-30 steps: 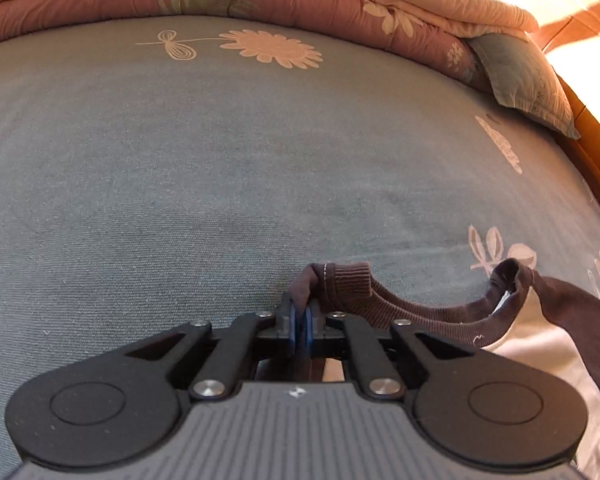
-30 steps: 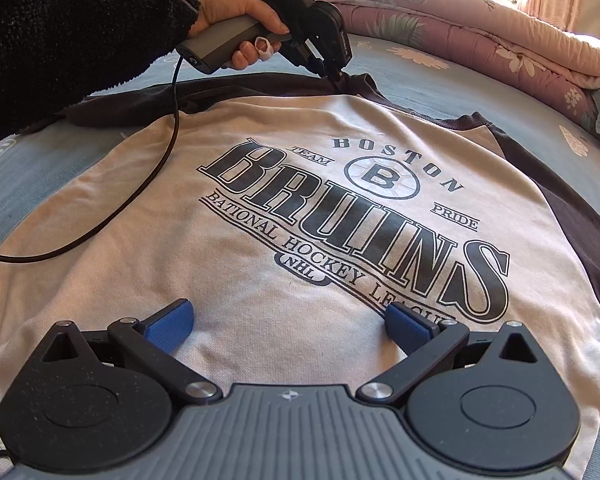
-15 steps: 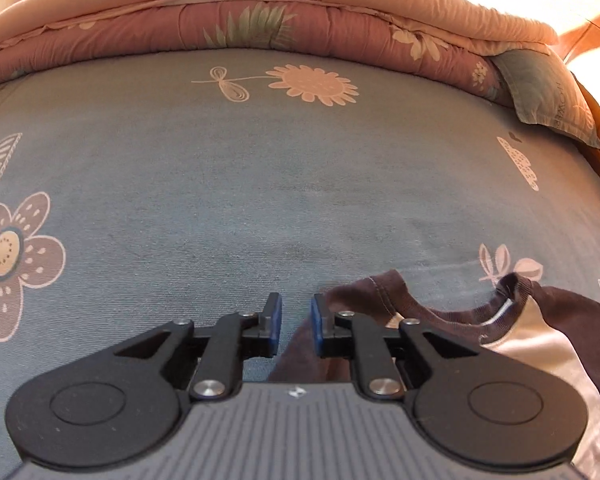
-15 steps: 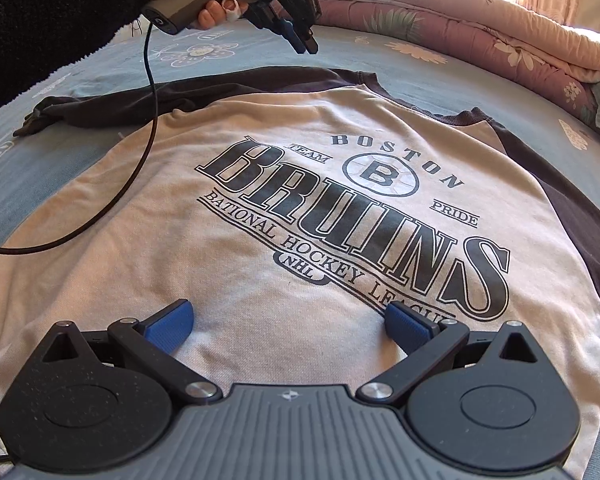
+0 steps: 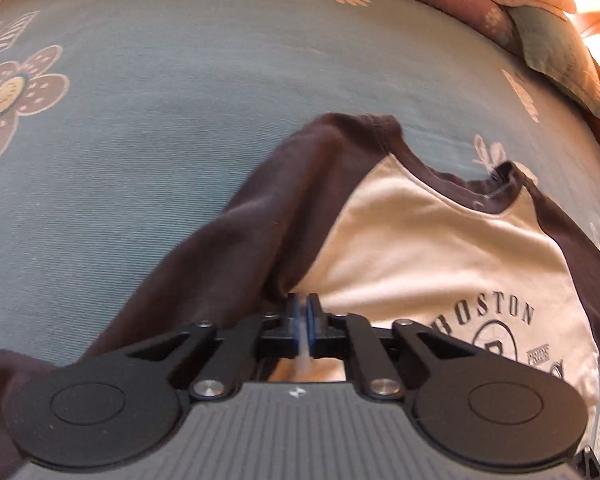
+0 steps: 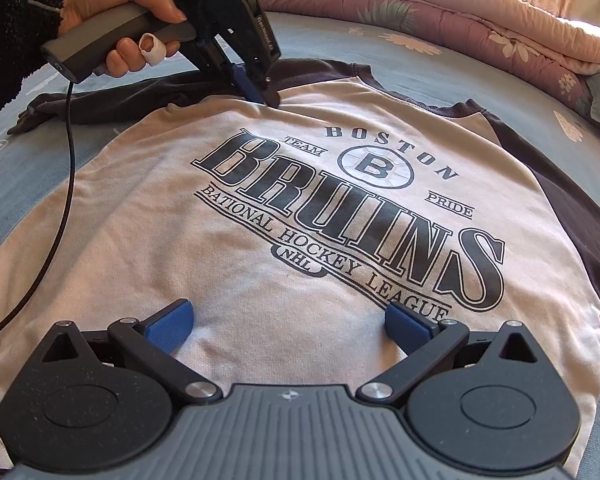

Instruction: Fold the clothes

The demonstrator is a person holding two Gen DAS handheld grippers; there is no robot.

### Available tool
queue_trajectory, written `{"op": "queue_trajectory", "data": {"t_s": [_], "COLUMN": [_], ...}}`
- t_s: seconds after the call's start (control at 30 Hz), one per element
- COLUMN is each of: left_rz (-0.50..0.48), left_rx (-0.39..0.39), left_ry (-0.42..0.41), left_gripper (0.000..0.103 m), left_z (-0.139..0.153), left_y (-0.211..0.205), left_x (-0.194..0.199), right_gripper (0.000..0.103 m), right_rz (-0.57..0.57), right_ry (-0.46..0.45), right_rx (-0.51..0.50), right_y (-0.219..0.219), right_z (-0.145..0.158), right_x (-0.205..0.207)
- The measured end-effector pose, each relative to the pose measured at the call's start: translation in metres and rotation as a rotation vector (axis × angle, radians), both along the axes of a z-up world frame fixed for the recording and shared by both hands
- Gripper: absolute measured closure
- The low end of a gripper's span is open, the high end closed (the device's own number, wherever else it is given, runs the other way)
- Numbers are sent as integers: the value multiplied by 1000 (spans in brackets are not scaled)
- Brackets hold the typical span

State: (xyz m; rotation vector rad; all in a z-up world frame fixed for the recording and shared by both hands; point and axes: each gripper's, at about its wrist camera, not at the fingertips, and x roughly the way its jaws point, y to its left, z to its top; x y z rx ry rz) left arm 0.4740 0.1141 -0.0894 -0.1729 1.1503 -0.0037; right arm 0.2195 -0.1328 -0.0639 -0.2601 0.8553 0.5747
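Left gripper [image 5: 302,312] has its blue pads pressed together at the seam where the shirt's [image 6: 284,240] dark left sleeve [image 5: 228,248] meets the pale chest, pinching a bit of pale cloth; half a second ago it hung spread above the collar [image 5: 472,192], and a second ago it was clamped on the collar's ribbed edge. Right gripper [image 6: 288,320] hovers low over the hem with its jaws spread wide, as before. The shirt lies flat, print up, on the blue flowered bed sheet [image 5: 160,100], reading "BOSTON", "TEAM", "BRUINS", "PRIDE", "NATIONAL HOCKEY LEAGUE" and "NHL". A hand [image 6: 116,12] in a black fuzzy sleeve [image 6: 16,32] holds the left tool, a cable [image 6: 66,168] trailing from it. A folded quilt [image 6: 440,12] lies beyond.
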Motion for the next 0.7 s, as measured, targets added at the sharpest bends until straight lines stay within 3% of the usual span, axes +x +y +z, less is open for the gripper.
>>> {"op": "queue_trajectory", "data": {"t_s": [0.1, 0.13, 0.23, 0.3, 0.33, 0.43, 0.53, 0.63, 0.7], "left_rz": [89, 91, 38, -18, -46, -129, -211, -195, -216], "left_rx": [123, 102, 52, 25, 11, -31, -72, -38, 8], "left_ry": [-19, -30, -92, -133, -154, -216, -277, -295, -293], "left_gripper": [94, 91, 69, 45, 42, 38, 27, 27, 27], "left_z": [9, 15, 36, 35, 35, 33, 32, 15, 5], "left_y": [9, 10, -2, -15, -22, -41, -60, -62, -62], "left_x": [-4, -9, -32, -49, -57, -81, -104, -106, -108], "right_gripper": [0, 0, 0, 0, 0, 0, 0, 0, 0], "right_rz": [-2, -4, -14, -19, -20, -18, -7, -15, -83], "right_ry": [4, 6, 11, 10, 8, 1, 10, 40, 26], "right_rx": [-4, -3, 4, 4, 3, 5, 7, 30, 87], "right_y": [0, 0, -1, 0, 0, -1, -3, -12, -31], "right_z": [0, 0, -1, -1, -1, -2, 0, 7, 19], "right_x": [0, 0, 1, 1, 0, 0, 2, 9, 20]}}
